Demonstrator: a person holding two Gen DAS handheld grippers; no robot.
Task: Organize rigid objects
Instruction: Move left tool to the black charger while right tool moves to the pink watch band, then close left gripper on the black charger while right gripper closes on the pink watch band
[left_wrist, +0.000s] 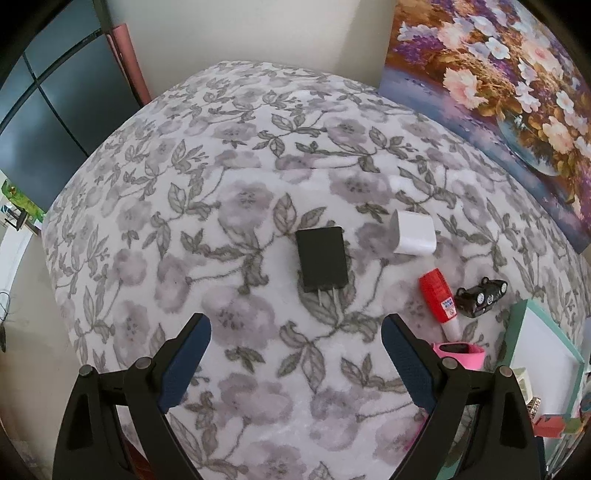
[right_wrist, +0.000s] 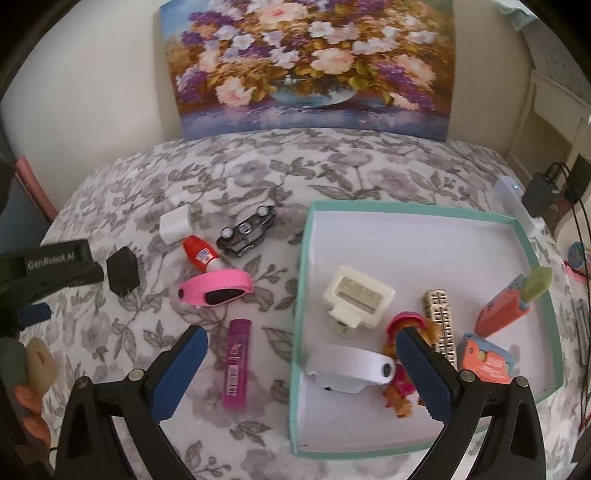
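We have a bed (right_wrist: 332, 162) covered in a grey floral blanket, and on it a teal-rimmed box (right_wrist: 413, 212) toward the right edge that already holds several small toys and trinkets, so we judge it to be the collecting place. The rest still lies loose on the blanket to the box's left: a black plug adapter (left_wrist: 322, 258), a white charger cube (left_wrist: 413, 237), a red glue bottle (left_wrist: 439, 295), a black toy car (left_wrist: 480, 295), a pink wristband (right_wrist: 216, 288) and a purple tube (right_wrist: 236, 363).

Our left gripper (left_wrist: 295, 363) points steeply down at the bed, jaws wide apart and empty, with the adapter's prongs just ahead between the fingertips; we judge this to be a line-up for grasping it. Our right gripper (right_wrist: 301, 373) tilts down over the box's near-left wall, jaws likewise spread and gripping nothing, a white strap (right_wrist: 351, 365) lying below them.
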